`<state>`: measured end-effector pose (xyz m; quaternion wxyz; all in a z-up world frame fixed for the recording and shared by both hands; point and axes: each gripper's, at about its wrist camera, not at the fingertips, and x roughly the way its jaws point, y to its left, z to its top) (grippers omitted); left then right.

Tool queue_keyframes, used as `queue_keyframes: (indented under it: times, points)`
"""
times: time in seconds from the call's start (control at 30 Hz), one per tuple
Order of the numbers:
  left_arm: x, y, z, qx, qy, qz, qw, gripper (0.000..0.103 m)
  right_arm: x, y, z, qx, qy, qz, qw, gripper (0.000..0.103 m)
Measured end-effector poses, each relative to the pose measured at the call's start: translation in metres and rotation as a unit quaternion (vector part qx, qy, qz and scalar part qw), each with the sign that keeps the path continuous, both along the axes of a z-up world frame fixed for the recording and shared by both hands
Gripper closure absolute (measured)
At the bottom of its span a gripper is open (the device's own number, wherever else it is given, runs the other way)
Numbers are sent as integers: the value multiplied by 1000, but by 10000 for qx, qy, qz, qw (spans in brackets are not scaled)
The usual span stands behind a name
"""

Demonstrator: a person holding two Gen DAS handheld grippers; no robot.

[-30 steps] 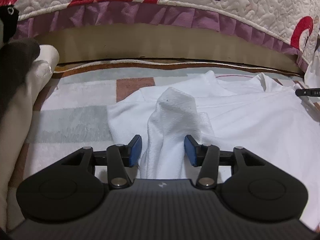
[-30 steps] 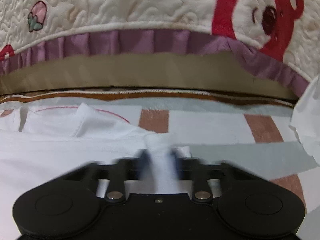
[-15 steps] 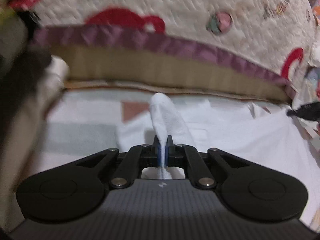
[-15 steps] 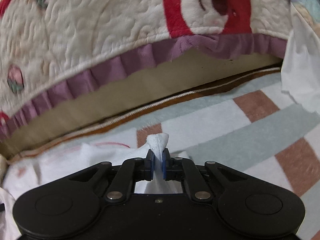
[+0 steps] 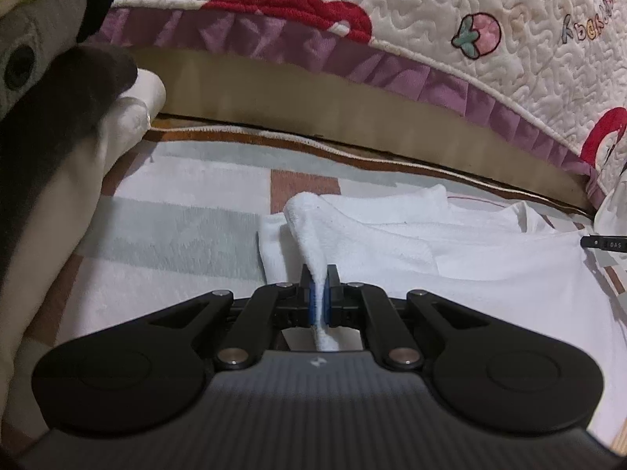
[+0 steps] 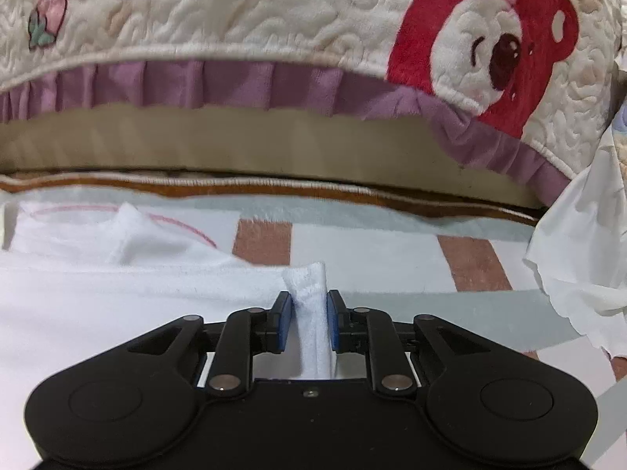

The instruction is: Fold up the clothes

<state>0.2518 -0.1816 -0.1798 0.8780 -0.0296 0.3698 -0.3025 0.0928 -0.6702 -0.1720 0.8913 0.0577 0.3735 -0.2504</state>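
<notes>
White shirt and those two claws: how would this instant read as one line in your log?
left gripper: shut on shirt | right gripper: open, fabric between jaws | shirt: on striped blanket

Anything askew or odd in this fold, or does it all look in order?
One mismatch: the left gripper is shut on a ridge of the white garment, while the right gripper is open, its pads apart around a loose bunch of the same cloth. Nothing looks torn or spilled.
</notes>
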Motion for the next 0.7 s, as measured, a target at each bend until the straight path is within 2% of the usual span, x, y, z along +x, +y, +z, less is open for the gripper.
queue_keyframes:
  times: [0.13, 0.17, 0.3, 0.43, 0.5, 0.63, 0.7]
  points:
    - [2, -1, -1, -39, 43, -34, 10000, 99, -1, -3, 2, -68, -114, -2, 9999, 85]
    - [1, -1, 0, -39, -14, -55, 10000, 99, -2, -4, 3, -39, -187, -24, 9998, 91]
    - [-11, 13, 19, -384, -394, -3, 9985, 99, -10, -14, 11, 220, -591, -265, 9977, 95]
    - [1, 15, 5, -316, 44, 300, 9990, 99, -19, -24, 18, 478, -992, -505, 9926, 95]
    - [1, 17, 5, -389, 118, 337, 9986, 99, -21, -23, 22, 508, -1120, -515, 9911, 95]
    - [-4, 15, 19, -412, -294, 249, 9984, 99, -20, -21, 32, 546, -1321, -505, 9884, 95]
    - [2, 13, 23, -451, -375, 266, 9979, 99, -19, -26, 37, 553, -1456, -562, 9862, 95]
